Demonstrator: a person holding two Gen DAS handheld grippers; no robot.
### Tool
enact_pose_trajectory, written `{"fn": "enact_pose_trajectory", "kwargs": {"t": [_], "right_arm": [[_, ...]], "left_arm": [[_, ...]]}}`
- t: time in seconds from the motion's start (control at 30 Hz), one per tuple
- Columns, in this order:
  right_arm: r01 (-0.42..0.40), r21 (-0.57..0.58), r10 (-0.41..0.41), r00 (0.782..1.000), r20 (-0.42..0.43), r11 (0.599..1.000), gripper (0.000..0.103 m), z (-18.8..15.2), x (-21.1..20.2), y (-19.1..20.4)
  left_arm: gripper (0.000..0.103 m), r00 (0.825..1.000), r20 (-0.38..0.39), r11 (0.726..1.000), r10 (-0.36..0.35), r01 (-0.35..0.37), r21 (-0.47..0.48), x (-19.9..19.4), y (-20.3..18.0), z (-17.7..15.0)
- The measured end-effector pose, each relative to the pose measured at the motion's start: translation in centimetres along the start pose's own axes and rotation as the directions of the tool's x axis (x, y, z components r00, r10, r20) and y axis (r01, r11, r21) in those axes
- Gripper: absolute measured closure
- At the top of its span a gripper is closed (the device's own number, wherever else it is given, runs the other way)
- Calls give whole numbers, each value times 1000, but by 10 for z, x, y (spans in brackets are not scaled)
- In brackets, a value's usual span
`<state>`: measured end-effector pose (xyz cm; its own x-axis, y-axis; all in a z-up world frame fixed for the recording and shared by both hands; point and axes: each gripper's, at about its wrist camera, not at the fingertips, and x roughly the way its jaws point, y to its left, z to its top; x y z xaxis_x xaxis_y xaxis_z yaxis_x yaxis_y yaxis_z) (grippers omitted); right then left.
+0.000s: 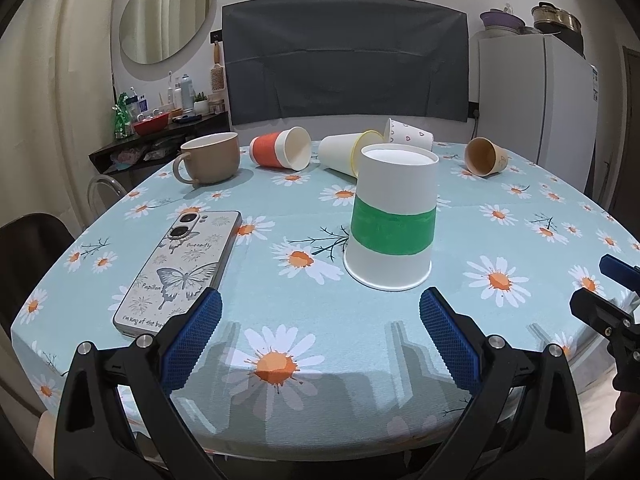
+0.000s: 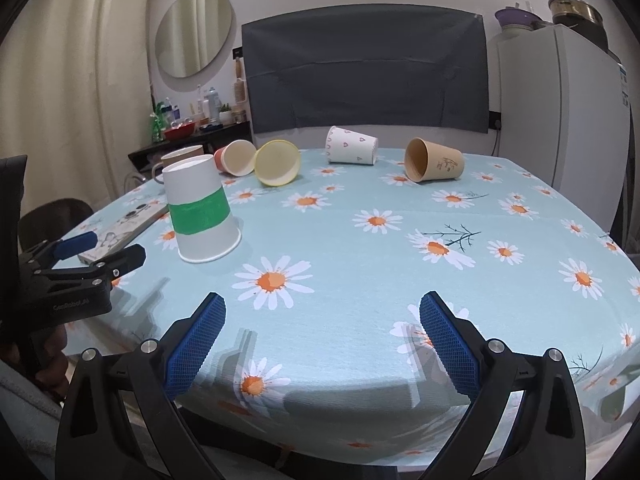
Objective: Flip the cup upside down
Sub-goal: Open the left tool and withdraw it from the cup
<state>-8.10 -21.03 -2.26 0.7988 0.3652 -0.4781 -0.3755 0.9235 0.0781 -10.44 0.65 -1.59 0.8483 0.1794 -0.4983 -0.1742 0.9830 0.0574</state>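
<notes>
Green-banded cup [image 1: 391, 218]: stood mouth down on the table, base up, just ahead of the left gripper's jaws and clear of both pads.
Left gripper [image 1: 320, 314]: jaws wide apart, holding nothing, poised over the near edge of the table.
Right gripper [image 2: 322, 314]: jaws likewise spread, empty; the cup lay well off to the left of them.
Tablecloth [image 1: 500, 216]: pale blue with a daisy print.
Phone [image 1: 180, 270]: lay flat, camera side up, ahead and left of the left jaws, its near corner behind the left pad.
Mug [image 1: 210, 158]: upright, far left beyond the left jaws.
Other paper cups: orange-banded cup [image 1: 280, 148], yellow-rimmed cup [image 1: 346, 154], heart-print cup [image 2: 352, 146] and brown cup [image 2: 434, 160] all lay on their sides, far beyond the jaws.
</notes>
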Motion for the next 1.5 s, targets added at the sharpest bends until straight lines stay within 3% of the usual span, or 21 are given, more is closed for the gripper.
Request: {"fn": "enact_pose_trajectory", "kwargs": {"t": [1.5], "right_arm": [[-35,-8,34,999,-38,999,9,-2,10,-3]], "left_arm": [[6,1000,-21,1000,-7,8,14,6,-10,1]]}}
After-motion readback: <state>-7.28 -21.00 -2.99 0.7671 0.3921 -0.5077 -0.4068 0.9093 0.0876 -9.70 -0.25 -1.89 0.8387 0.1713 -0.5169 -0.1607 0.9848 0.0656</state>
